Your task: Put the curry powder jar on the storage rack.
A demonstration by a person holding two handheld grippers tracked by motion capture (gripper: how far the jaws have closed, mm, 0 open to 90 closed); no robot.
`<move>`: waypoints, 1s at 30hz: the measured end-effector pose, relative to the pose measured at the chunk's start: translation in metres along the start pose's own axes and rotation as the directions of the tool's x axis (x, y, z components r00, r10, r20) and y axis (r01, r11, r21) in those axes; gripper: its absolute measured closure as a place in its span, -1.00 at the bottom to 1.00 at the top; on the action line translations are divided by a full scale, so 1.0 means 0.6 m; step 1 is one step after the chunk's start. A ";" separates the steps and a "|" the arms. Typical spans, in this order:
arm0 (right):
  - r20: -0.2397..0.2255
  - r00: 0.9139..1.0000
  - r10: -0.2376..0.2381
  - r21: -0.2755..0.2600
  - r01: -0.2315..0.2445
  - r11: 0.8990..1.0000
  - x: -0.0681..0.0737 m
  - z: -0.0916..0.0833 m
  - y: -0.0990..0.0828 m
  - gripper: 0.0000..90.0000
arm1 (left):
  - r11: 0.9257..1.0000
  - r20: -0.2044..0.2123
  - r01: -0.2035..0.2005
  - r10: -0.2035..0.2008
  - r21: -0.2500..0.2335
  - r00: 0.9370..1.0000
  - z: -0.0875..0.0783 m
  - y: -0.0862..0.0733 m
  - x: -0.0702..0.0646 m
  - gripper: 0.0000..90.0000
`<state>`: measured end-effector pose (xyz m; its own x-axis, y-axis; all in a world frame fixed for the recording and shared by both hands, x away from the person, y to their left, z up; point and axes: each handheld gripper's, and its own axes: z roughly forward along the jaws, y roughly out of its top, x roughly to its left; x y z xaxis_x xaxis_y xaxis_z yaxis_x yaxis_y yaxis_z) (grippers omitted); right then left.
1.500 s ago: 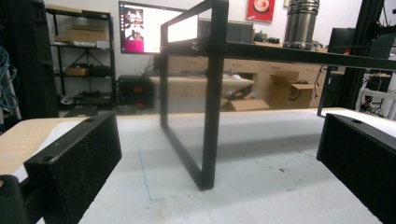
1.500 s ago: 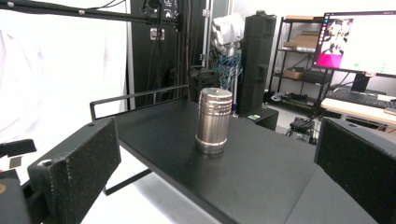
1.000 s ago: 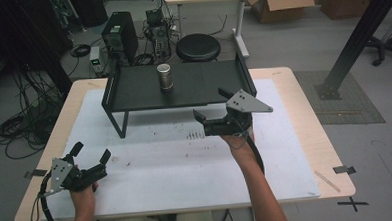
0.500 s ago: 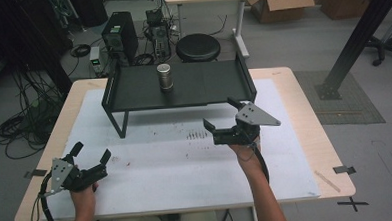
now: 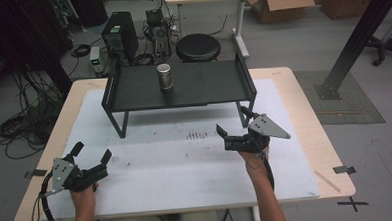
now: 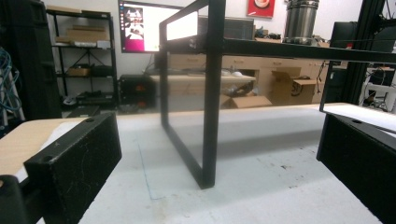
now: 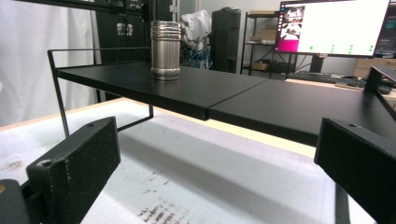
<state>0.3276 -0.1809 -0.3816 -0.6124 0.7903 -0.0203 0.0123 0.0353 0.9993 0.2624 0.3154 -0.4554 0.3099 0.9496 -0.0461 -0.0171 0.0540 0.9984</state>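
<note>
A steel cup [image 5: 164, 76] stands upright on a black raised shelf [image 5: 208, 85] at the back of the table. My left gripper [image 5: 92, 151] rests low near the table's front left corner, open, nothing between its jaws. In the left gripper view, the left gripper [image 6: 219, 144] faces the shelf's leg [image 6: 210, 116], with the cup [image 6: 301, 21] up top. My right gripper [image 5: 232, 121] hovers in front of the shelf's right leg, open and holding nothing. The right gripper view looks from the right gripper [image 7: 217, 154] along the shelf [image 7: 224, 93] to the cup [image 7: 166, 44].
A white mat [image 5: 186, 166] covers most of the wooden table [image 5: 303, 91]. Behind the table are a black stool [image 5: 197, 46], a computer tower [image 5: 118, 36] and cables on the floor. A black slanted post [image 5: 361, 33] stands to the right.
My right gripper has drawn back from the shelf, toward the person and lower over the mat, staying open. The left gripper has not moved.
</note>
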 end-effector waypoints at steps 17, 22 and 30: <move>0.086 0.996 0.010 0.001 -0.010 1.000 -0.013 -0.032 -0.037 -1.00 | 1.000 0.001 -0.001 0.001 -0.001 1.000 0.000 0.000 0.000 -0.99; 0.109 0.994 0.013 0.002 -0.013 1.000 -0.014 -0.038 -0.050 -1.00 | 1.000 0.001 0.000 0.000 -0.002 1.000 -0.001 0.000 0.000 -0.99; 0.128 0.991 0.029 -0.002 -0.029 1.000 -0.014 -0.045 -0.069 -1.00 | 1.000 0.000 -0.001 0.001 -0.003 1.000 -0.001 0.000 0.000 -0.99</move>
<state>0.3108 -0.2058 -0.4219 -0.5054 0.8629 0.0051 0.0286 0.0108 0.9995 0.2619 0.3155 -0.4555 0.3103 0.9495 -0.0454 -0.0203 0.0544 0.9983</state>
